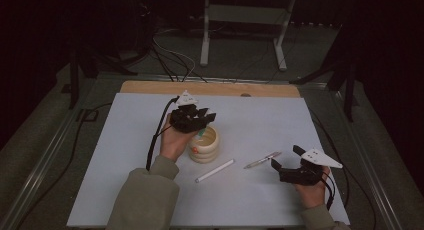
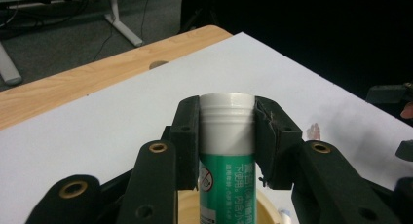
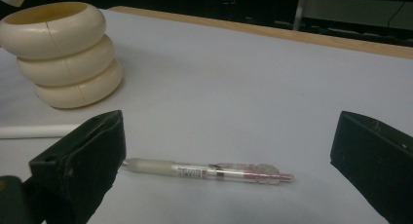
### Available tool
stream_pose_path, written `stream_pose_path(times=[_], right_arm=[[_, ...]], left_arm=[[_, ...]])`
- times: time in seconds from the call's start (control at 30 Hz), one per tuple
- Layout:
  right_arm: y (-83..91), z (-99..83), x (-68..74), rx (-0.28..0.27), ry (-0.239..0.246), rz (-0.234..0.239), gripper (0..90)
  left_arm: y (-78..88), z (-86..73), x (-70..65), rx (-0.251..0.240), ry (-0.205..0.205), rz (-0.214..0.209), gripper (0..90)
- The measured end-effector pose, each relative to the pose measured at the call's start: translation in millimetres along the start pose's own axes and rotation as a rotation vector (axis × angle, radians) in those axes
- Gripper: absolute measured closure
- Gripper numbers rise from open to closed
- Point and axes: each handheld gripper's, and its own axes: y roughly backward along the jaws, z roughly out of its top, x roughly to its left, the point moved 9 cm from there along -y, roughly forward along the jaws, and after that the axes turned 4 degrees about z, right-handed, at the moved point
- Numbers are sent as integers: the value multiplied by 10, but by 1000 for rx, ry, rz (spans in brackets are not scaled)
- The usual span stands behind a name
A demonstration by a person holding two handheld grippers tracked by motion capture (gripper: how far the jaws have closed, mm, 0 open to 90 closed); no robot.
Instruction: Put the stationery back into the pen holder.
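Left gripper view: green tube (image 2: 227,160) over cream holder (image 2: 265,204)

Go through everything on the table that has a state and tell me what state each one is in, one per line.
Left gripper: shut on the green tube, over the holder.
Green tube: upright, white cap on, lower end inside the holder.
Cream ribbed holder: upright on the white mat, open at top.
Right gripper: open, jaws wide either side of the pen.
Clear pen: lying flat, not gripped.
White stick: lying flat, untouched.
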Motion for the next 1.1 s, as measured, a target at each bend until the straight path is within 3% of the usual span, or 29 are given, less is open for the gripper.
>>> stream_pose_path(times=[0.33, 0.73, 1.1], right_arm=[[0, -1, 0, 0, -1, 0, 3], [2, 1, -3, 0, 1, -1, 3], [1, 0, 2, 1, 1, 1, 3]], left_arm=[[-57, -81, -14, 28, -12, 0, 654], [-112, -364, -9, 83, -7, 6, 653], [-127, -449, -7, 104, -18, 21, 651]])
